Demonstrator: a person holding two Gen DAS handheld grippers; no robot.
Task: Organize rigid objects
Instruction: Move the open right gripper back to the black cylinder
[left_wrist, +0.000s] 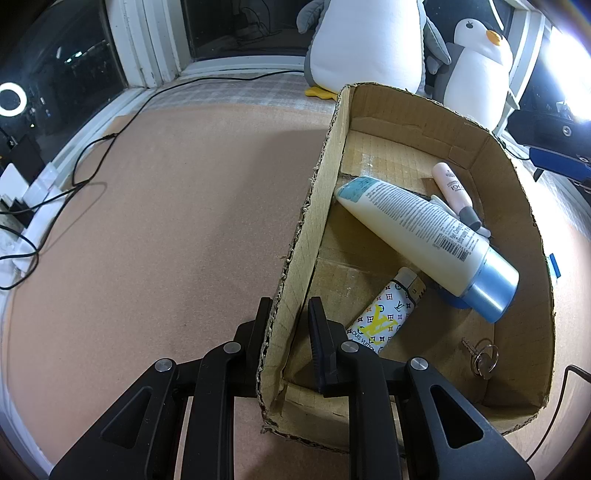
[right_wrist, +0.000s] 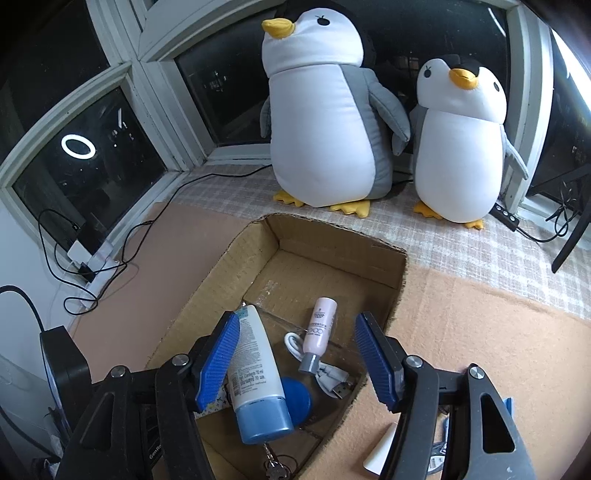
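Up close, the left gripper (left_wrist: 290, 332) with black fingers is clamped on the near side wall of the open brown cardboard box (left_wrist: 517, 206), one finger outside and one inside. The right gripper (right_wrist: 297, 356), with blue ribbed pads (right_wrist: 221, 354), stands spread above the box with nothing pressed between its fingers. Below it, inside the box, lies the white plastic tube with a light blue cap (right_wrist: 255, 376), resting across a round blue lid (right_wrist: 295, 397). Beside it lie a small pale pink bottle with a grey cap (right_wrist: 319, 336) and a coiled white USB cable (right_wrist: 325, 373). A white lighter with a coloured monogram print (left_wrist: 384, 314) and a metal key on a ring (left_wrist: 482, 356) sit nearer the box's near end
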